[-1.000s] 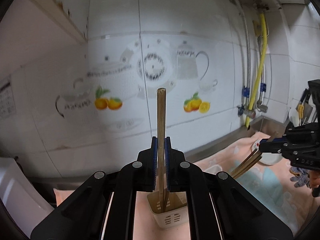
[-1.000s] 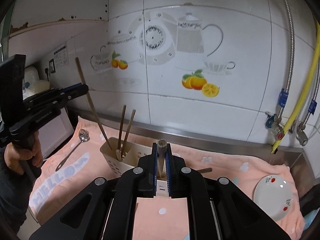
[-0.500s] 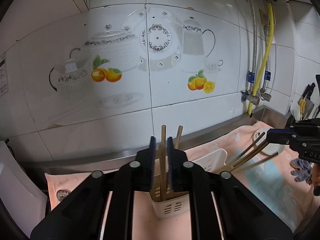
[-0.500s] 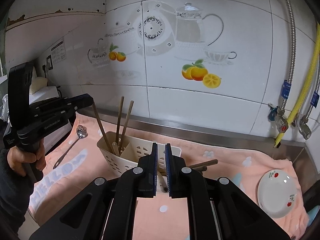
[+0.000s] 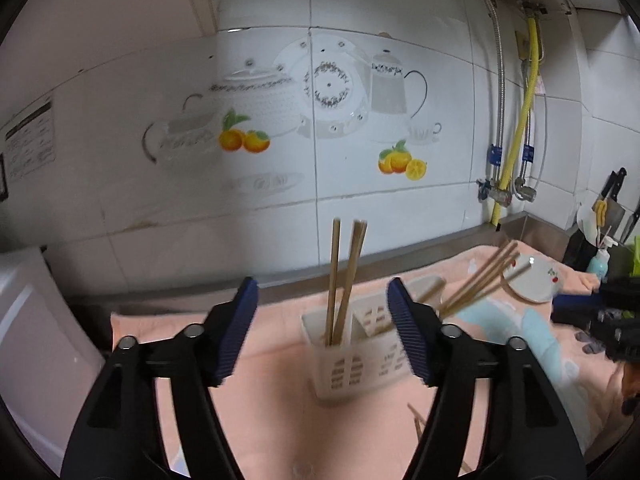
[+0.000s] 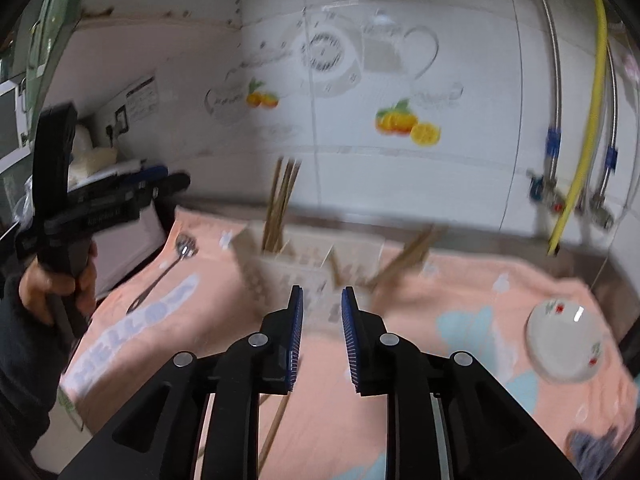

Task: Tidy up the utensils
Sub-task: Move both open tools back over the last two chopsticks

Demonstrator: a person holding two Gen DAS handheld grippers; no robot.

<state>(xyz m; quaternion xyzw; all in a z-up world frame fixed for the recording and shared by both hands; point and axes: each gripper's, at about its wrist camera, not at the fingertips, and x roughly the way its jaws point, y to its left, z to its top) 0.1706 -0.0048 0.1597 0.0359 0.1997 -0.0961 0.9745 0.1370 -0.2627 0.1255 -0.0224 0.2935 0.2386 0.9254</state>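
A white slotted caddy point(image 5: 352, 364) stands on the peach towel point(image 5: 280, 420). Two chopsticks point(image 5: 340, 280) stand upright in its left compartment, and several more chopsticks point(image 5: 480, 280) lean out to the right. My left gripper point(image 5: 322, 284) sits in front of the caddy with its jaws opening wide and nothing between them. In the blurred right wrist view the caddy point(image 6: 288, 268) lies just beyond my right gripper point(image 6: 322, 292), whose jaws are opening a little with nothing between the pads. A loose chopstick point(image 6: 276, 432) lies on the towel under it.
A metal spoon point(image 6: 168, 268) lies on the towel left of the caddy. A small white plate point(image 6: 564, 344) rests at the right. Yellow and steel pipes point(image 5: 516, 152) run down the tiled wall. Knives point(image 5: 612, 200) stand at the far right, and a white appliance point(image 5: 36, 320) at the left.
Both grippers let go of their chopsticks, which now stand in the caddy. Both jaws have parted, the left widely. Both hands have sunk lower and the views show more of the towel.
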